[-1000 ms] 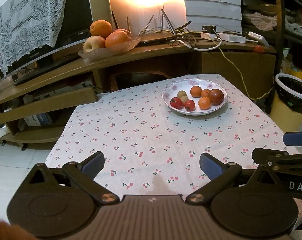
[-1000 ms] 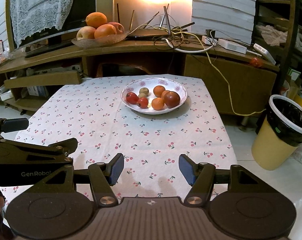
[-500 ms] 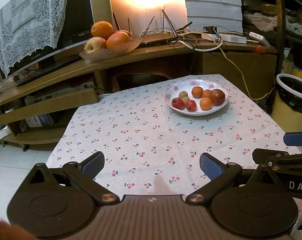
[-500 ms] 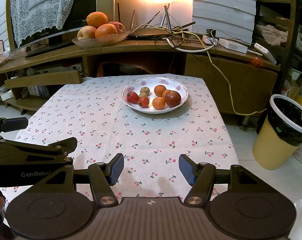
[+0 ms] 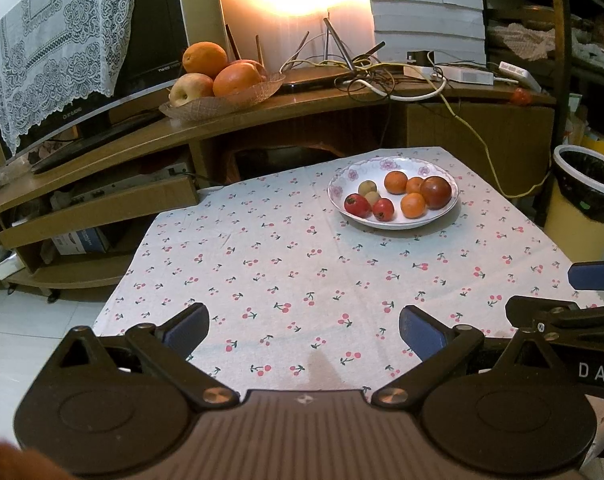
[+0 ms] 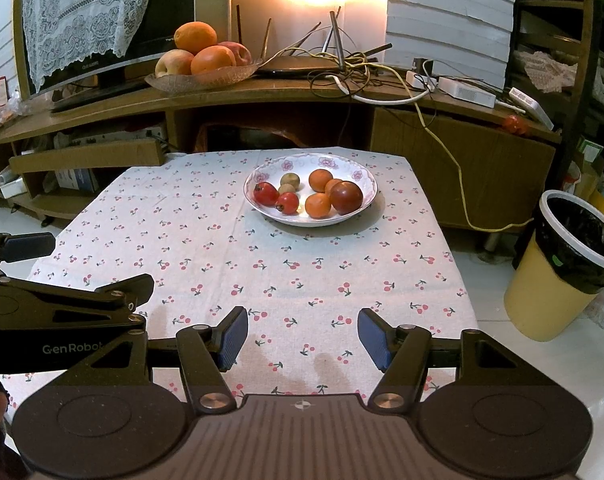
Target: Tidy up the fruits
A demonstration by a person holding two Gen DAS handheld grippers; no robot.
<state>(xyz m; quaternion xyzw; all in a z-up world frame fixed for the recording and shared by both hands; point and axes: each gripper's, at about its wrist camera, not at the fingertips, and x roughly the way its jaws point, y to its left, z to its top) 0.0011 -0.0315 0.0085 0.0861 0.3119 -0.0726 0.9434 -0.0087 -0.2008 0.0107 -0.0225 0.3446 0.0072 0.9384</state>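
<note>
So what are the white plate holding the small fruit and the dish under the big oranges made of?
The white plate looks like glazed ceramic: glossy, opaque, with pink flowers printed on its rim. The dish on the shelf looks like pressed glass, or possibly clear plastic: see-through, with a waffle-like texture.

A long wooden TV cabinet (image 6: 286, 92) lines the far wall under warm glaring light; a lace-draped television (image 6: 102, 20) stands on it, above pale tiled floor (image 5: 18, 332).
</note>
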